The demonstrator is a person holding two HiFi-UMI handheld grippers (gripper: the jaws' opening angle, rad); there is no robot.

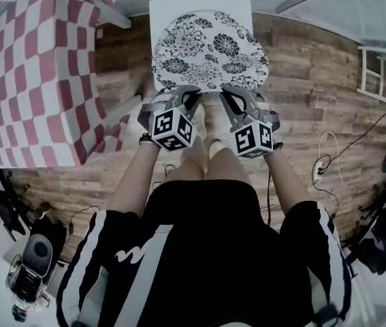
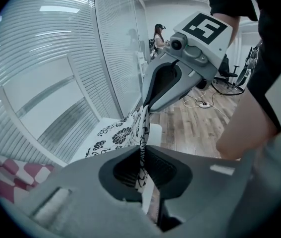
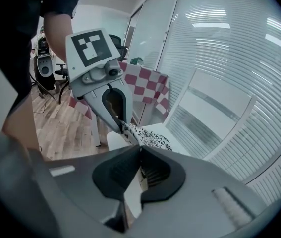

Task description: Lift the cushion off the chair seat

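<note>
Cushion position: the cushion point(image 1: 210, 50) lies over the white chair seat point(image 1: 160, 12), directly ahead of both tools. Its near edge is the only gripped part. The left tool point(image 1: 191, 92) takes that edge left of centre. The right tool point(image 1: 230, 94) takes it right of centre. The two grip points sit near each other along the same hem.

Tool state: the left gripper view shows the left tool's jaws nearly together, with a thin fold of the printed fabric pinched between the pads. The right gripper view shows the right tool's jaws likewise narrow and clamped on the cushion's edge. In both views the held edge stands clear above the front of the seat. Whether the far edge rests on the seat cannot be determined.

Materials and shapes: the cushion is rounded in outline, thin at the hem, and covered in white cloth with a black floral print. The seat is smooth, flat and squarish. The tool bodies are grey moulded plastic with dark ribbed pads. The floor point(image 1: 301, 80) is wood plank. A red-and-white checked cloth point(image 1: 36, 73) drapes to the left
</note>
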